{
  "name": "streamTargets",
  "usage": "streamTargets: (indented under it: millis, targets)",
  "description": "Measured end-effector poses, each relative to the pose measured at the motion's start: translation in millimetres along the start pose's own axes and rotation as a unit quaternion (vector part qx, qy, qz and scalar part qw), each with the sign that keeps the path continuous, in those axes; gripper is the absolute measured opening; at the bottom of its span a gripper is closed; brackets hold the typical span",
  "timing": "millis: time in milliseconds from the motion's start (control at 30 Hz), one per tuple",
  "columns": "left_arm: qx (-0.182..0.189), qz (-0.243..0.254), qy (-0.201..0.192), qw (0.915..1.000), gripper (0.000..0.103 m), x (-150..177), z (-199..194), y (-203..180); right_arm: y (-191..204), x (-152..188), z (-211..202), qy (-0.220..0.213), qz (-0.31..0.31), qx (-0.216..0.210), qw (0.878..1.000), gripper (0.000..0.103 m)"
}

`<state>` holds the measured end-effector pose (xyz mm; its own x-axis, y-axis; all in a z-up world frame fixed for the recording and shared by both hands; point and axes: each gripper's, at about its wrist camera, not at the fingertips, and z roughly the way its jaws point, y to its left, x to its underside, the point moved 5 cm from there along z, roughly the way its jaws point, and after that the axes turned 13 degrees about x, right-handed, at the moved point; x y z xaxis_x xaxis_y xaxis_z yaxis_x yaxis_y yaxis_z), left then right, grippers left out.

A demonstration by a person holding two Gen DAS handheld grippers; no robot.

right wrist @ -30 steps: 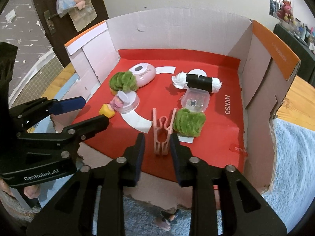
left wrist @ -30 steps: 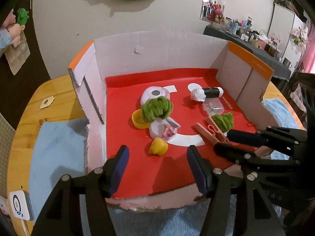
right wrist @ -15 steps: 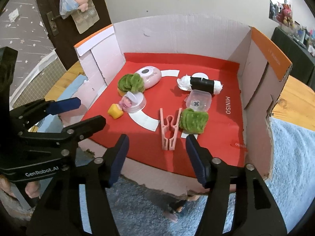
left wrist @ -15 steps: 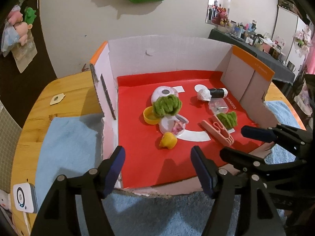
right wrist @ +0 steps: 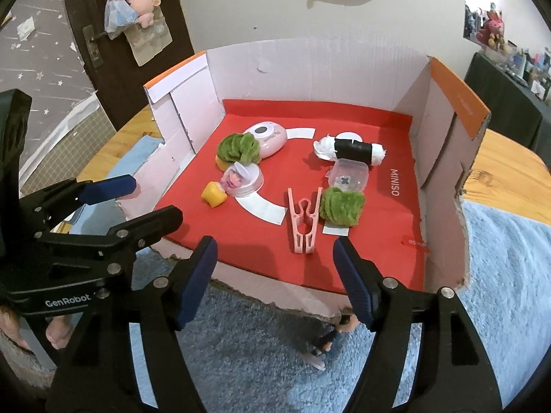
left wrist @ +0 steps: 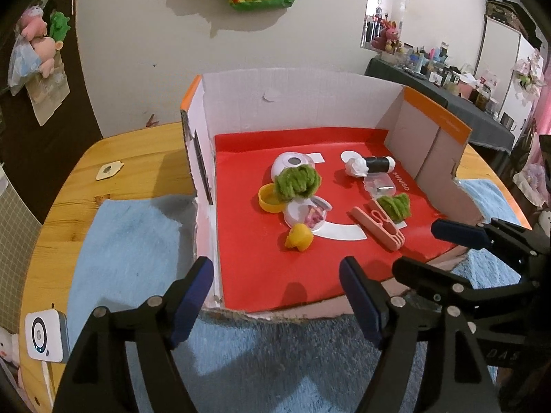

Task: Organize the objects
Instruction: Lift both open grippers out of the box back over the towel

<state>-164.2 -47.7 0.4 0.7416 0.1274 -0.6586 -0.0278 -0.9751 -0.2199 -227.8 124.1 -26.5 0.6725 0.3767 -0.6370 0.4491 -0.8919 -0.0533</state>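
An open cardboard box (left wrist: 310, 103) with a red floor holds several small things. A pink clothes peg (right wrist: 303, 227) lies near its front edge beside a green fuzzy ball (right wrist: 342, 204). Further in are a yellow piece (right wrist: 213, 194), a clear round case (right wrist: 242, 179), a second green ball (right wrist: 237, 148), a pink oval device (right wrist: 268, 136), a black-and-white roll (right wrist: 351, 148) and a small clear box (right wrist: 347, 173). My right gripper (right wrist: 275, 251) hangs just outside the front edge, jaws opening, nothing between them. My left gripper (left wrist: 275, 275) does the same at the front left.
The box sits on a blue fuzzy mat (left wrist: 137, 227) on a round wooden table (left wrist: 131, 158). A small white device (left wrist: 46, 337) lies at the table's left edge. A small figure (right wrist: 330, 340) lies on the mat below the right gripper. A hand (right wrist: 58, 335) holds the left gripper.
The right gripper let go of the pink peg, which now lies on the red floor. Both grippers opened wider and drew back from the box's front edge.
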Motion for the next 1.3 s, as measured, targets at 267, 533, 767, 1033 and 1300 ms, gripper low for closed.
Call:
streamTargets:
  millis: [267, 533, 767, 1033, 1300]
  targets:
    - [0.004, -0.002, -0.005, 1.0, 0.078, 2.6, -9.2, -1.5, 5.3, 2.6, -10.3, -0.008, 0.0, -0.003, 1.0, 0.069]
    - [-0.004, -0.001, -0.012, 0.9999, 0.085, 5.3, -18.1, -1.8, 9.0, 8.5, -17.7, -0.01, -0.001, -0.003, 1.0, 0.07]
    - [-0.006, -0.002, -0.018, 0.9998, 0.087, 9.2, -25.3, -1.4, 12.5, 12.1, -26.5, -0.016, -0.002, -0.004, 1.0, 0.07]
    - [-0.006, -0.004, -0.017, 0.9998, 0.087, 13.3, -27.6, -1.8, 16.7, 16.4, -33.0, -0.021, -0.002, -0.007, 1.0, 0.073]
    - [-0.006, -0.005, -0.016, 0.9998, 0.087, 19.7, -30.8, -4.4, 21.4, 23.5, -37.6, -0.017, 0.002, -0.019, 1.0, 0.074]
